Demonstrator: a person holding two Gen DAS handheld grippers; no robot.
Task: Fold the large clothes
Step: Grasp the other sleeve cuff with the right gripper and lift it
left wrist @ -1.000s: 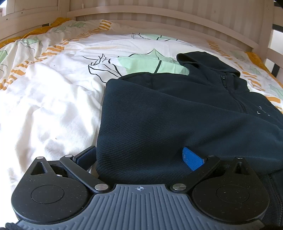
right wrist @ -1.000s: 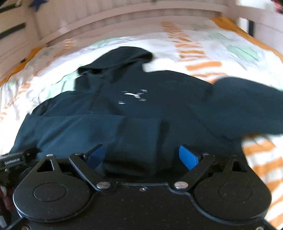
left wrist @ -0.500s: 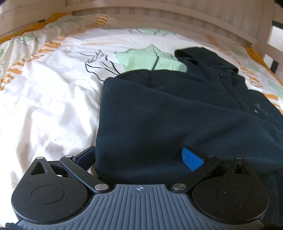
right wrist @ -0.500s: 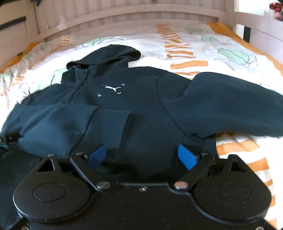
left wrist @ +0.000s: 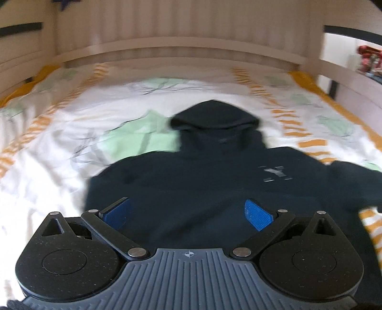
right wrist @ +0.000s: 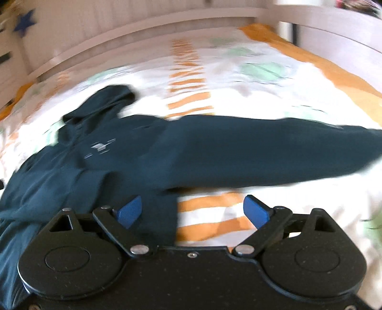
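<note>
A dark navy hoodie [left wrist: 214, 181] lies front up on the bed, hood [left wrist: 214, 116] toward the headboard, a small white logo [left wrist: 274, 173] on the chest. One sleeve is folded across the body [right wrist: 71, 183]; the other sleeve [right wrist: 274, 152] stretches out to the right. My left gripper [left wrist: 187, 213] is open and empty above the hoodie's lower body. My right gripper [right wrist: 193, 211] is open and empty over the hoodie's right hem edge and the duvet beside it. Both views are motion-blurred.
The hoodie rests on a white duvet [left wrist: 47, 171] with green leaf and orange stripe prints. A pale wooden headboard [left wrist: 186, 47] and side rails [right wrist: 334, 31] enclose the bed. A blue star [right wrist: 23, 22] hangs on the wall at left.
My left gripper has let go of the hoodie's left edge, lifted and swung right toward its middle. My right gripper has moved right, toward the outstretched sleeve.
</note>
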